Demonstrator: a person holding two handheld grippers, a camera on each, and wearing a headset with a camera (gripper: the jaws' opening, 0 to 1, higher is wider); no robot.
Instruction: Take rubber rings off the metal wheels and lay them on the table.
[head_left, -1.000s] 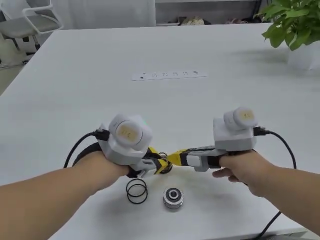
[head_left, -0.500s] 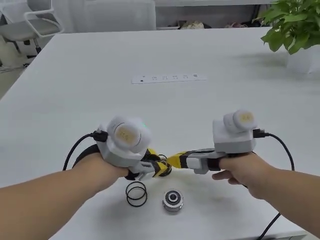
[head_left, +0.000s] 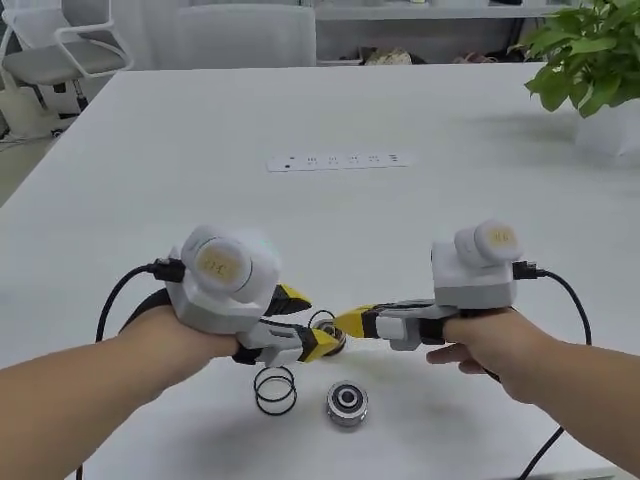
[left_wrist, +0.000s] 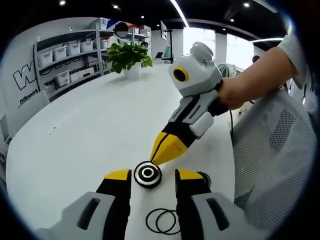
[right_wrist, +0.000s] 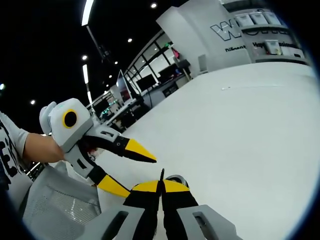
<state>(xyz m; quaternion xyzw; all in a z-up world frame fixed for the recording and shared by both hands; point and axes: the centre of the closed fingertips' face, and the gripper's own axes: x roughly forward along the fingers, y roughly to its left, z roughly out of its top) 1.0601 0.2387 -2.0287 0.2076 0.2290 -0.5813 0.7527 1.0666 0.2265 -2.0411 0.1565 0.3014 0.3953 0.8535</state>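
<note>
A metal wheel with a dark rim sits between the spread yellow jaws of my left gripper, which is open. From the right, my right gripper meets the wheel with its tips shut on a thin black rubber ring. The wheel shows just behind those tips. Two loose rubber rings overlap each other on the white table. A second wheel stands close by, to their right.
A white power strip lies mid-table, far from the work. A potted plant stands at the back right and a chair at the back left. Black cables trail from both grippers toward the table's near edge.
My left gripper's jaws have spread apart from around the wheel and the gripper has drawn a little to the left. The right gripper has stayed in place, tips shut.
</note>
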